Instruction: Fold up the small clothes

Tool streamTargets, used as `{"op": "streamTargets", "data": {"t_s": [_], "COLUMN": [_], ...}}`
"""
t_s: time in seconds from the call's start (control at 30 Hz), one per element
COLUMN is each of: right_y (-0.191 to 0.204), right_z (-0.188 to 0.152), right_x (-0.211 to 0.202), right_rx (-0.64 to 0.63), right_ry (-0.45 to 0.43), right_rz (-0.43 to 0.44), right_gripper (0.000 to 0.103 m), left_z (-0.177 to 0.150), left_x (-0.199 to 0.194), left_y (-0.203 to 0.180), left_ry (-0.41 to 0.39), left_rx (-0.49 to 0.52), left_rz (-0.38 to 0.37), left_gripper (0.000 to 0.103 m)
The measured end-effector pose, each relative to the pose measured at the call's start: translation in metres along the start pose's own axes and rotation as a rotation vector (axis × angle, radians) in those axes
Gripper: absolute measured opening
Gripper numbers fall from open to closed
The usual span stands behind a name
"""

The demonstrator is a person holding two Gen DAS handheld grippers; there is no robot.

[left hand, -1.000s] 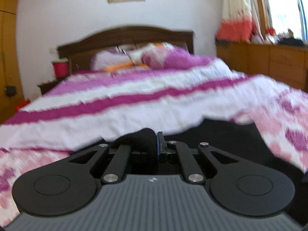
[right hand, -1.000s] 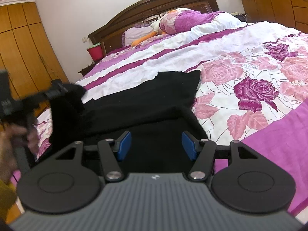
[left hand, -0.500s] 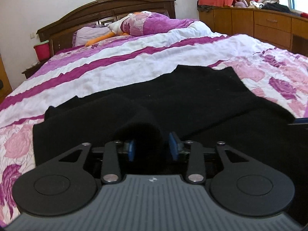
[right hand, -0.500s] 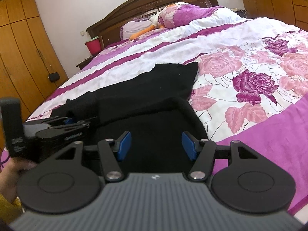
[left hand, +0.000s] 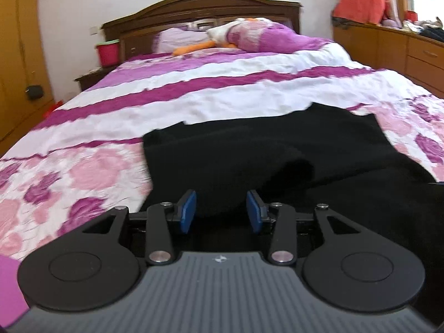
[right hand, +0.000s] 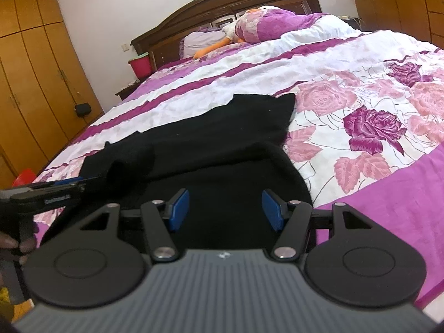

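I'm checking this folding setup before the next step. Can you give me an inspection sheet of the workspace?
Surface: bed with floral purple-and-white cover.
Job's things: black garment lying spread on the cover, one edge folded over.
Clutter: stuffed toy by the pillows.
Grippers: left gripper jaws opening, fabric under them, unpinched; right gripper open above garment.
Cables: nothing seen.
Surroundings: headboard, wardrobe, red bucket, dresser.

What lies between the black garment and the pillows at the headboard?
Only bedspread, white with magenta stripes. Nothing rests on it between the garment and the pillows. Both wrist views show it.
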State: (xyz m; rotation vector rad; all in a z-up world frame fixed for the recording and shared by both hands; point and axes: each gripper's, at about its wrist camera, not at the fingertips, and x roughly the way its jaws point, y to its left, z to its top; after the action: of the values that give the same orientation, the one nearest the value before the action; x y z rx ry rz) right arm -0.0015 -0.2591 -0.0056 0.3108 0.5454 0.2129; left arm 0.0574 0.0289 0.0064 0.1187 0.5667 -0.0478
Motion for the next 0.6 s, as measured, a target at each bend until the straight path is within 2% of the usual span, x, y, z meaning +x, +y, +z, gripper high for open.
{"op": "streamTargets", "data": {"t_s": [0.27, 0.47, 0.6], "right_y": [0.013, 0.031, 0.045], "right_z": [0.001, 0.003, 0.004], "right_x": [0.007, 0.013, 0.02], "right_rx": [-0.017, -0.056, -0.091], "right_ry": [0.023, 0.018, 0.034], "right_rz": [-0.01, -0.024, -0.02], "right_gripper": [0.061, 0.061, 0.061], "left_z": [-0.01, -0.016, -0.021], "left_x": [-0.014, -0.011, -0.01], "left_y": [0.039, 0.055, 0.069], "left_ry": [0.012, 0.029, 0.028], "left_rx": [-0.093, -0.107, -0.132], "left_rz": [0.042, 0.112, 0.122], "left_gripper": [0.048, 0.049, 0.049]}}
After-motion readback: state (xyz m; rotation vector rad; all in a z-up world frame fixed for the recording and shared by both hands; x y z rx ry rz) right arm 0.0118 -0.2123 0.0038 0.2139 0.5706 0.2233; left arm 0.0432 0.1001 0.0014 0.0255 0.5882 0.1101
